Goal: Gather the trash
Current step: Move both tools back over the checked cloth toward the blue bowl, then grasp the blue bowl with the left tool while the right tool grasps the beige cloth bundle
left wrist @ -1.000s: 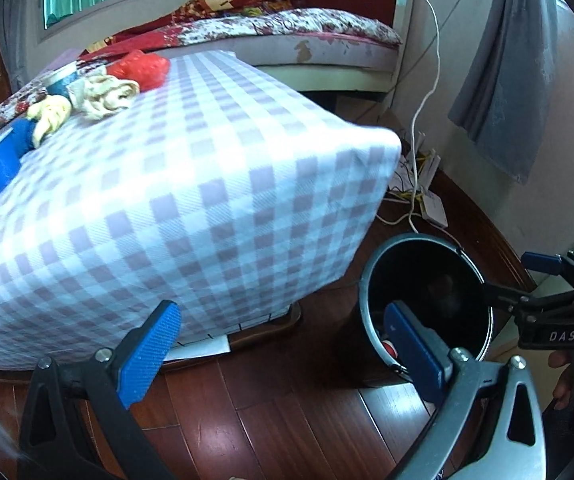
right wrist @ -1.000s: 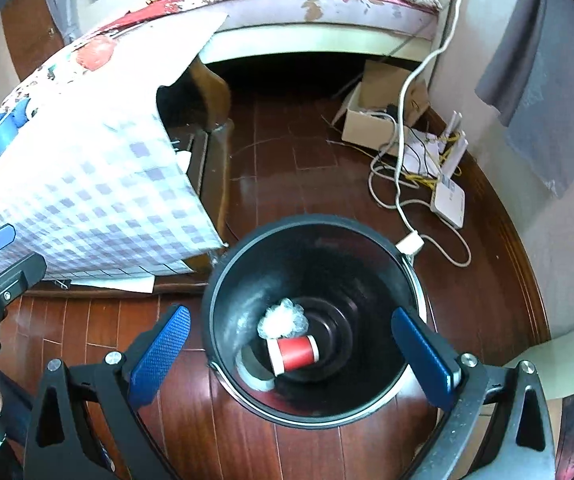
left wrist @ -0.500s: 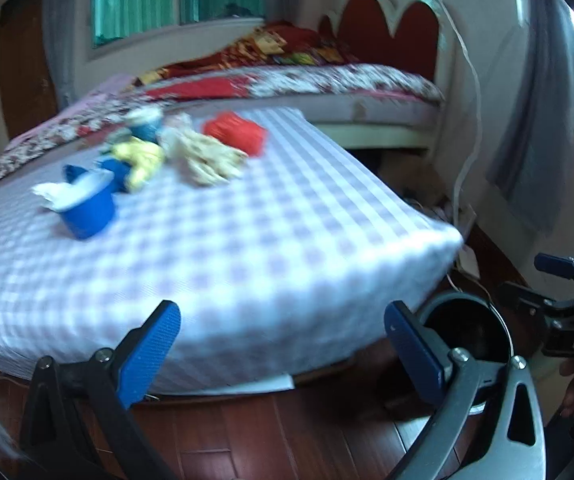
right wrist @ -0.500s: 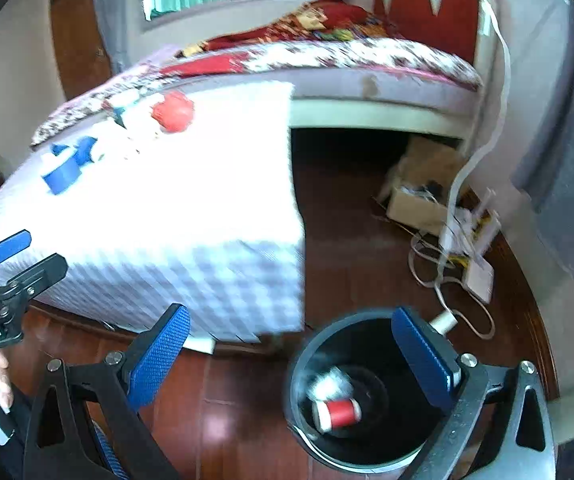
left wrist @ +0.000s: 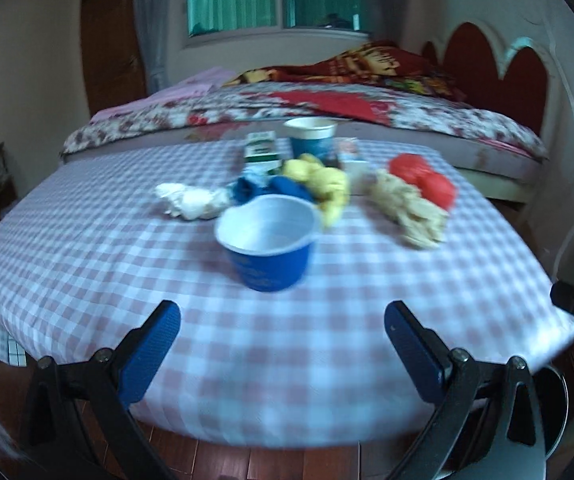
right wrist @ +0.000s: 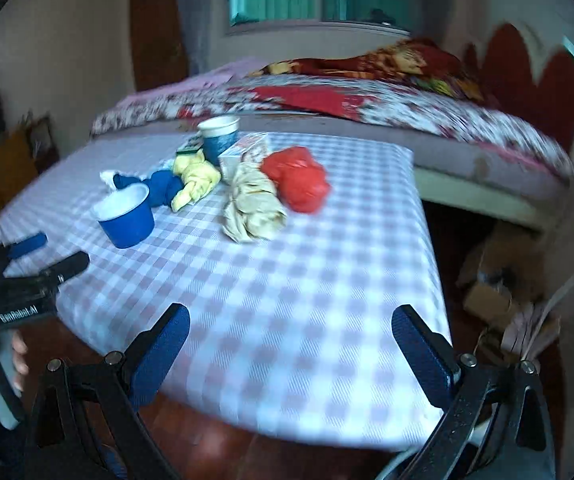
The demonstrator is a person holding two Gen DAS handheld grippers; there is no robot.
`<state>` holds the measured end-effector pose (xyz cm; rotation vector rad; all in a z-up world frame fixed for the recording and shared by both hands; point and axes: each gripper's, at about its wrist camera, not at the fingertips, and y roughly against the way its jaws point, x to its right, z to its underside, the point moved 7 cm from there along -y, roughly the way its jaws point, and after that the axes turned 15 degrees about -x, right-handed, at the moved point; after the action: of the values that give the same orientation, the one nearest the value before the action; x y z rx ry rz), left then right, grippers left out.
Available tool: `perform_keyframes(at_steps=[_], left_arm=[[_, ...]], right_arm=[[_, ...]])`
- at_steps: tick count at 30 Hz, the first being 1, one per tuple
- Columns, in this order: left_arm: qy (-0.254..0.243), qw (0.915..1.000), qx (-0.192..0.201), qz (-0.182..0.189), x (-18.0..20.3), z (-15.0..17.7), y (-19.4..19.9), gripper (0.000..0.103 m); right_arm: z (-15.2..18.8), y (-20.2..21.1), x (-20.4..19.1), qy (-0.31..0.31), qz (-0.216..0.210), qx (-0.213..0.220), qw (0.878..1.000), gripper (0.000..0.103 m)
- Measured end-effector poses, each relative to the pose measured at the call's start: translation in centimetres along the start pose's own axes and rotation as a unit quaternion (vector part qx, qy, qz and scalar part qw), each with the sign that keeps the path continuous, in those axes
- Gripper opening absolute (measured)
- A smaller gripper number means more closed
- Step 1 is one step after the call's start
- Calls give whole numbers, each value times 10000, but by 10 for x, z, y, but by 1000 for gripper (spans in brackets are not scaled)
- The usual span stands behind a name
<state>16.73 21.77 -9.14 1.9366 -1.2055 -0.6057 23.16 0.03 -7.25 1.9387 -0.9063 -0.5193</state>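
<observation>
In the left wrist view the left gripper (left wrist: 281, 338) hangs with jaws spread wide and empty over the near edge of the checkered surface (left wrist: 87, 264), where the trash is uncollected: a blue paper cup (left wrist: 269, 242) nearest, then white crumpled paper (left wrist: 189, 202), a yellow wad (left wrist: 323, 184), a beige wad (left wrist: 411, 210) and a red bag (left wrist: 423, 180). In the right wrist view the right gripper (right wrist: 291, 346) is likewise wide open and empty near the surface's corner, the beige wad (right wrist: 253, 210) and red bag (right wrist: 297, 180) lying ahead, so most of the job looks left to do.

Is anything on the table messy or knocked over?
Messy, yes: crumpled wads, red, beige, yellow and blue, lie scattered on the checked tablecloth. Both cups, the blue cup and paper cup, stand upright. Nothing looks spilled.
</observation>
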Motion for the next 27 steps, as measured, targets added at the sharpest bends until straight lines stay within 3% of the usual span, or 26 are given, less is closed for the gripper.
perform_keyframes(at_steps=[4,9,20,23,24,25,27], left_arm=[[73,10000,-17,-20,-8,-16,-23,102],[111,9999,-105,17,-6,-29,-42,102],[179,9990,-338,220,-7,-41,-66,97],[133,9985,-423,325,-5,-41,-71,87],[107,9983,-440,373,-4,-41,-72,77],[70,9983,-446,371,-3,-40,-71,77],[26,9989,-361,282,-2,-37,-65,77]], right_arm=[[-36,-37,-11,-189,-379,-343,9985,102],[-77,-78,-25,-65,-299,-503,9983,102],[-105,-138,-27,-22,-55,-1056,9944,85],[-106,-144,-24,-138,-84,-1062,9942,72],[-105,-143,-24,-137,-65,-1038,9945,60],[-105,-141,-25,-123,-85,-1019,9947,44],[-102,-135,-28,-80,-206,-987,9949,35]])
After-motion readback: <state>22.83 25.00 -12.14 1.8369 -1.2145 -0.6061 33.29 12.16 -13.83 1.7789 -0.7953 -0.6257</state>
